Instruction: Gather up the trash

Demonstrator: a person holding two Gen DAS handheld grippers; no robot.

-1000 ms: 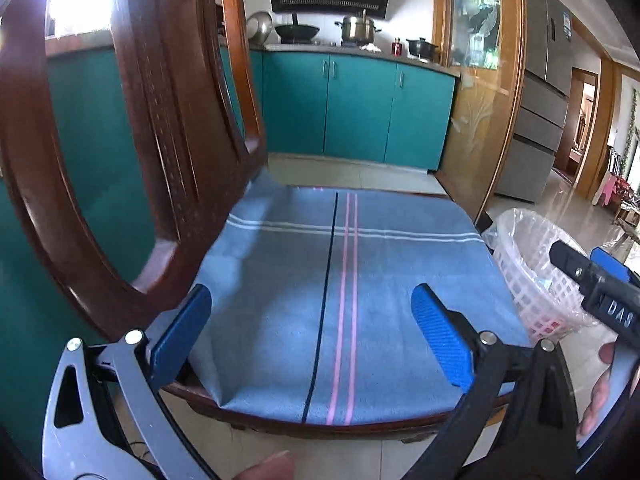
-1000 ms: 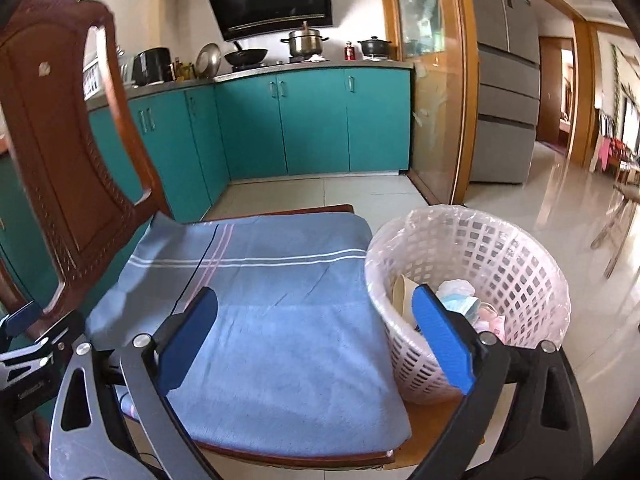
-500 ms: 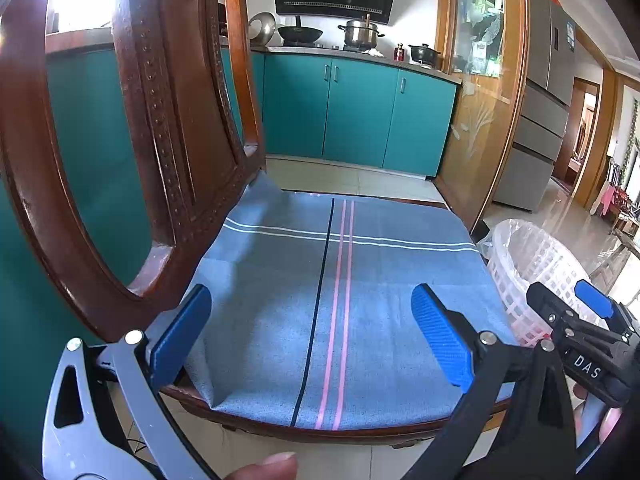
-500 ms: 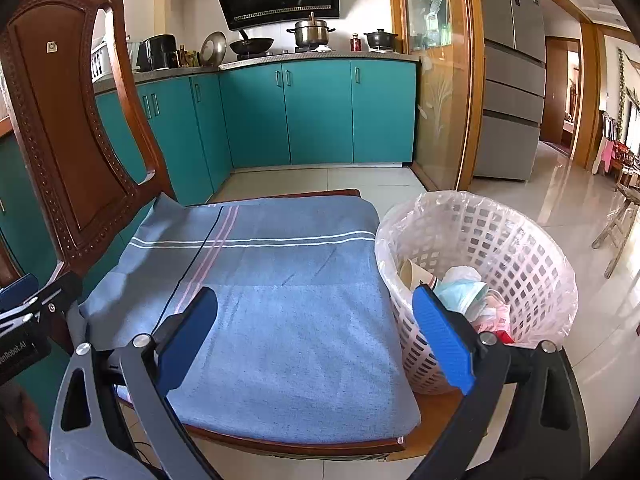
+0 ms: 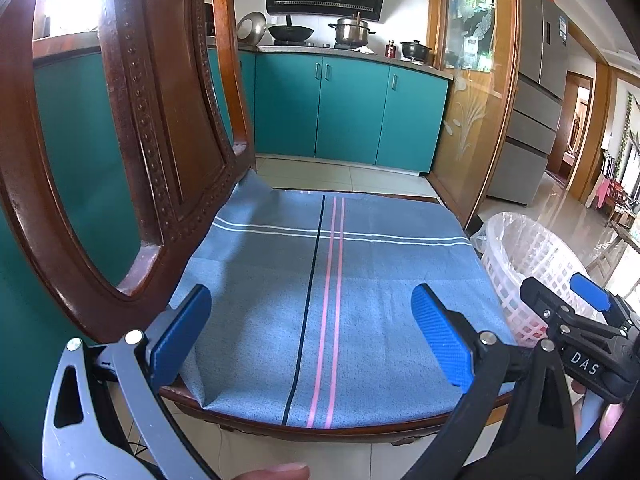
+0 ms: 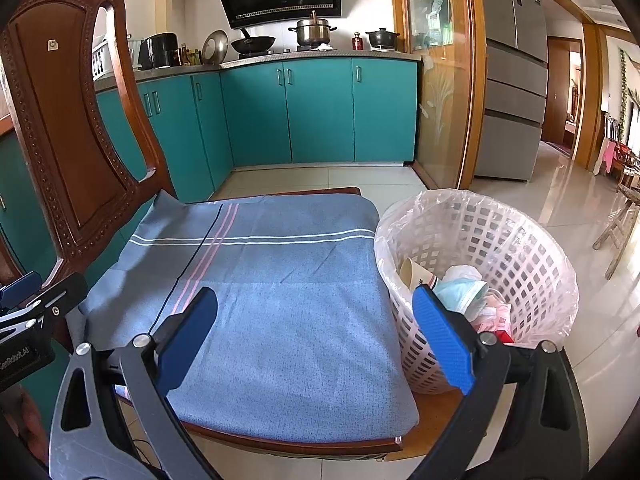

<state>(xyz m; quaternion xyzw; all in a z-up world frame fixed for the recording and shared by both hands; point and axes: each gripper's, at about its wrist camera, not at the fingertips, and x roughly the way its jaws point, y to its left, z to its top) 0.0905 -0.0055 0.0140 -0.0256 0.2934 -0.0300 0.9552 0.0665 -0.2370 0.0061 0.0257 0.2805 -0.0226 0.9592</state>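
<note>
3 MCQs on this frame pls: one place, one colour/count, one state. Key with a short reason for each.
1. Where does the white basket stand relative to the blue cloth?
A. On the cloth's middle
B. At the cloth's right edge
C. Behind the chair back

2. How many pink stripes run down the cloth?
A. Two
B. Four
C. None

3. What state are the left claw and right claw in?
A. Both open, holding nothing
B. Left shut on a cup
C. Right shut on a mask

Key:
1 B: the right wrist view shows the basket at the cloth's right side.
2 A: two pink lines lie beside one dark line.
3 A: each claw's blue pads stand wide apart with only cloth between them.
</note>
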